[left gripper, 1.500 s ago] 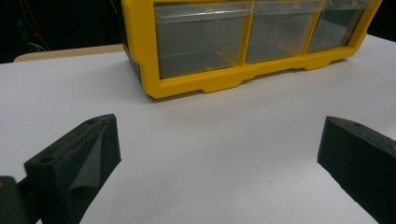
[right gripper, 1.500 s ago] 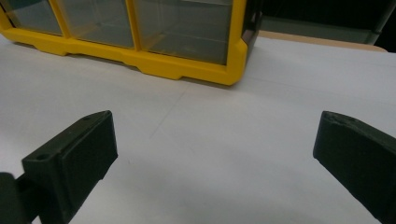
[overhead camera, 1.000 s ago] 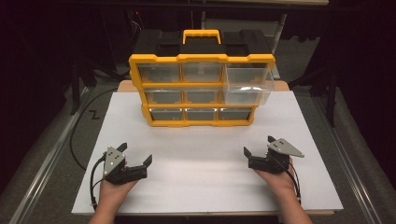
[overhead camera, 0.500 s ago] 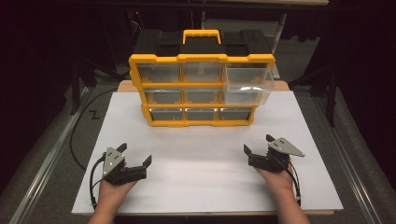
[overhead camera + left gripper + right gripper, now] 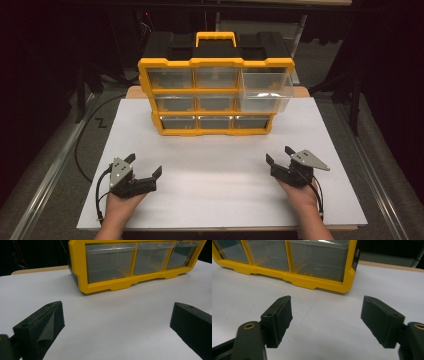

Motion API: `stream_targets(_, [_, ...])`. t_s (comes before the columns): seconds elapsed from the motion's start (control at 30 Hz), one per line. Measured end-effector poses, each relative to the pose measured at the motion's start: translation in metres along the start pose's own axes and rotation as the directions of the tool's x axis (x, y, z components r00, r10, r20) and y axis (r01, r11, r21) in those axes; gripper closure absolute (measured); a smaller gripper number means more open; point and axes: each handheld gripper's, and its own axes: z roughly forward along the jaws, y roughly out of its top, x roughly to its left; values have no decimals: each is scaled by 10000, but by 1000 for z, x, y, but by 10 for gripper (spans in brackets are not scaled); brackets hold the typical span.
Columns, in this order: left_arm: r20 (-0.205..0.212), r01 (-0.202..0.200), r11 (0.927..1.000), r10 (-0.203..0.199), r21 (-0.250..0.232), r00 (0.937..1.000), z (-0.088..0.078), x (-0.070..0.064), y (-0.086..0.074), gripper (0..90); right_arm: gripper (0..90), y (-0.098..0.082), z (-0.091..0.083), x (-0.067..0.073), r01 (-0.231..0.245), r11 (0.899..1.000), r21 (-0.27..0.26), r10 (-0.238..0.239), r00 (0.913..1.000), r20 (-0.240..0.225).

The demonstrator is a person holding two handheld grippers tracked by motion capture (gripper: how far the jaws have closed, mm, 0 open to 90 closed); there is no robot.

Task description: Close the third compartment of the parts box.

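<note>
Jaws of the left gripper (image 5: pixel 143 169) stand spread wide with nothing between them; jaws of the right gripper (image 5: pixel 280 156) have just been closing yet remain parted, also on nothing. The yellow drawer cabinet (image 5: pixel 216 95) stands upright at the far middle of the white board (image 5: pixel 220 175), well apart from both grippers, its clear drawers apparently empty and the large right-hand drawer (image 5: pixel 264 90) pulled forward. The board lies on a wooden table (image 5: pixel 300 91) amid dark surroundings.
</note>
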Motion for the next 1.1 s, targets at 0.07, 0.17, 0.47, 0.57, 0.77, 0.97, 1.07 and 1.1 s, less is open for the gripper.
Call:
stream_targets(0.07, [8, 7, 10000, -7, -23, 10000, 0, 0, 0, 2, 331, 0, -1, -1, -30, 10000, 6, 30, 10000, -12])
stream_targets(0.17, [20, -6, 10000, 6, -30, 10000, 0, 0, 0, 2, 421, -1, -3, -2, -36, 10000, -53, 36, 9999, -94])
stream_targets(0.47, [29, -15, 10000, 16, -39, 10000, 0, 0, 0, 2, 622, -1, -6, -4, 63, 9999, -88, -64, 10000, -54])
stream_targets(0.57, [17, -11, 10000, 11, -55, 10000, 0, 0, 0, 2, 738, -1, -7, -3, 197, 9997, -149, -199, 9998, -93])
stream_targets(0.77, [9, -12, 10000, 12, -50, 10000, 0, 0, 0, 2, 858, 0, -9, -5, 118, 9994, -312, -122, 9998, -128])
stream_targets(0.97, [10, -18, 10000, 18, -45, 10000, 0, 0, 0, 2, 900, 1, -11, -5, 145, 9993, -342, -151, 9998, -164])
stream_targets(1.07, [11, 0, 10000, 0, -70, 10000, 0, 0, 0, 2, 900, 2, -11, -5, 122, 9994, -336, -127, 9998, -167])
stream_targets(1.1, [7, 0, 10000, 0, -73, 10000, 0, 1, 0, 2, 900, 2, -11, -5, 108, 9994, -342, -114, 9998, -185])
